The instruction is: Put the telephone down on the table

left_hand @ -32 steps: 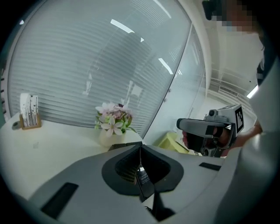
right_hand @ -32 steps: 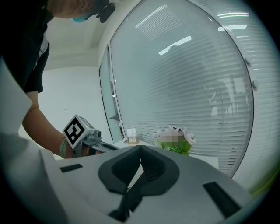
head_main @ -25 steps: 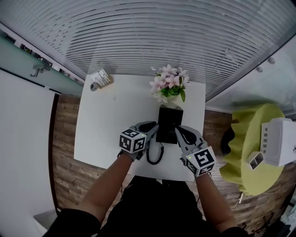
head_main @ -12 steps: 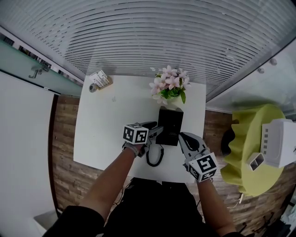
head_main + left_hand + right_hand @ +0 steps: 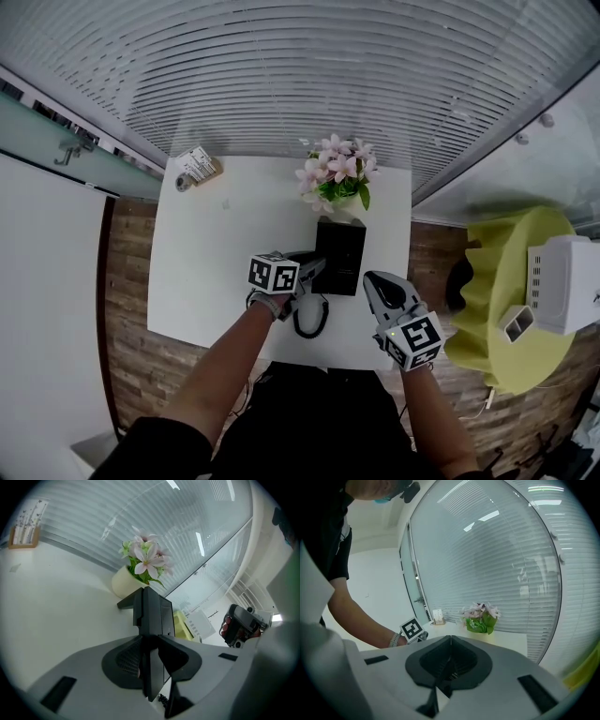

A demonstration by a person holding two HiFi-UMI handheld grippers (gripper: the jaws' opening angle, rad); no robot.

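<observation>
Near the middle of the head view, the telephone [image 5: 340,253] lay flat on the white table [image 5: 216,253], just below the flowers [image 5: 335,173]. At its left edge the left gripper [image 5: 314,267] had its jaws closing on a black slab between them, with the pads seemingly touching it already. This was probably the handset side, though the edge-on view left that unsure. At lower right, the right gripper [image 5: 377,283] was clenched on nothing, apparently held clear to leave room.

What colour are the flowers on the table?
Pale pink flowers, best seen in the left gripper view.
</observation>
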